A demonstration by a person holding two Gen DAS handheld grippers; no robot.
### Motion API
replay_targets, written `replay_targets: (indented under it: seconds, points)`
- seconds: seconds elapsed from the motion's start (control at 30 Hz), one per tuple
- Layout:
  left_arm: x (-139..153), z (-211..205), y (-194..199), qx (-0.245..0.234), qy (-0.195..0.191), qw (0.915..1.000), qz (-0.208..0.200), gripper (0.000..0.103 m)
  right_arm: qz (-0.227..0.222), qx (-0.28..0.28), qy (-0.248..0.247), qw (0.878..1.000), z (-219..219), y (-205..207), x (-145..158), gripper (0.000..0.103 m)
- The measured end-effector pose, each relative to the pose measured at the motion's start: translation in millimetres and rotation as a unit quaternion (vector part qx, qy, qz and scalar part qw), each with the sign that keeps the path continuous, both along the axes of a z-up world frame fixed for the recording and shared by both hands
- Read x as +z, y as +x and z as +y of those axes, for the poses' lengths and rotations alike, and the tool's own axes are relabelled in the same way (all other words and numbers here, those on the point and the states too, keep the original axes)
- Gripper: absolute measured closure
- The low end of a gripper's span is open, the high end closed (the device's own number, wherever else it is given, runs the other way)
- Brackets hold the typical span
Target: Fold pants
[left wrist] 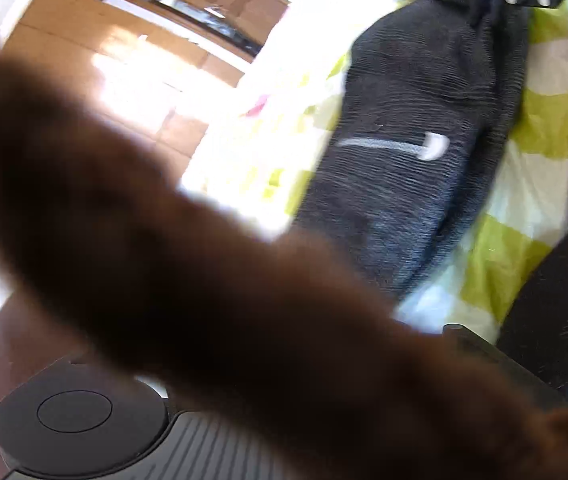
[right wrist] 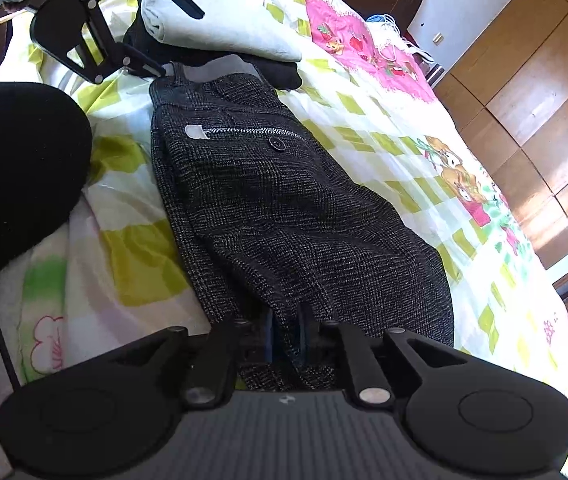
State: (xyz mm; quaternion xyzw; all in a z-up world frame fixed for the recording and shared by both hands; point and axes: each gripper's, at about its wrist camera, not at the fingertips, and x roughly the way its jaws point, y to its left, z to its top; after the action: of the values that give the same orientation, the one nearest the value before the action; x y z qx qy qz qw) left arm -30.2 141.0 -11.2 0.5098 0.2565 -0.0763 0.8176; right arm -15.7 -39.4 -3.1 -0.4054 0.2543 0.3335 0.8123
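- Your right gripper has its jaws closed on a fold of the pants at the near end; dark fabric is bunched between the blue pads.
- Your left gripper sits at the far end, at the waistband. Its jaws stand parted in the right wrist view, one finger touching the waistband corner; I can't tell whether it grips anything.
- In the left wrist view a blurred brown shape covers that gripper's own fingers.
- The pants lie lengthwise on the bed, back pocket and button facing up, a white tag at the pocket's end.
- Past the waistband lies a folded white cloth on a dark garment.
- Wooden wardrobes stand beyond the bed.
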Motion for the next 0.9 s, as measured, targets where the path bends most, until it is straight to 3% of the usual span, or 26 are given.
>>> replay_targets:
  seconds: [0.07,0.2,0.33,0.43,0.5,0.53,0.57,0.6,0.73,0.83,0.9]
  points:
    - [-8.5,-4.7,-5.2,-0.017,0.022,0.9996,0.005,0.040,0.001,0.002,0.005,1.000,-2.3,-0.8,3.7,0.077]
    - [-0.3,1.7,-11.0,-0.030,0.006,0.9990,0.032,0.040,0.001,0.006,0.002,1.000,-3.0,-0.7,2.5,0.076]
    - [-19.4,2.1,-9.2,-0.037,0.039,0.9977,0.042,0.040,0.002,0.008,0.001,1.000,-2.1,-1.2,0.4,0.076]
    - [-24.0,3.3,4.0,-0.026,0.026,0.9983,0.046,0.040,0.001,0.013,-0.006,1.000,0.7,-1.5,-1.8,0.077]
    - [-26.1,-0.1,9.5,-0.029,0.036,0.9983,0.034,0.055,0.003,0.008,-0.005,1.000,1.1,0.2,-0.6,0.080]
    - [-21.9,-0.8,11.9,-0.023,0.028,0.9988,0.031,0.061,0.013,0.001,0.001,1.000,0.5,3.6,1.7,0.085]
    - [-14.5,0.1,13.8,-0.014,0.011,0.9994,0.030,0.073,0.023,-0.005,0.008,1.000,-0.2,7.2,4.7,0.085]
    - [-6.4,2.1,16.7,-0.006,-0.008,0.9995,0.031,0.078,0.027,-0.011,0.016,0.999,-0.9,10.5,8.4,0.085]
    - [16.6,7.1,24.0,-0.005,-0.029,0.9993,0.021,0.081,0.008,-0.029,0.051,0.998,0.3,23.3,35.0,0.085]
    - [29.9,6.1,37.1,-0.004,-0.021,0.9995,-0.022,0.082,-0.027,-0.044,0.088,0.995,-1.4,23.7,60.9,0.085]
    - [37.4,7.1,43.4,0.003,-0.023,0.9983,-0.053,0.085,-0.036,-0.046,0.088,0.994,-0.6,17.7,55.2,0.085]
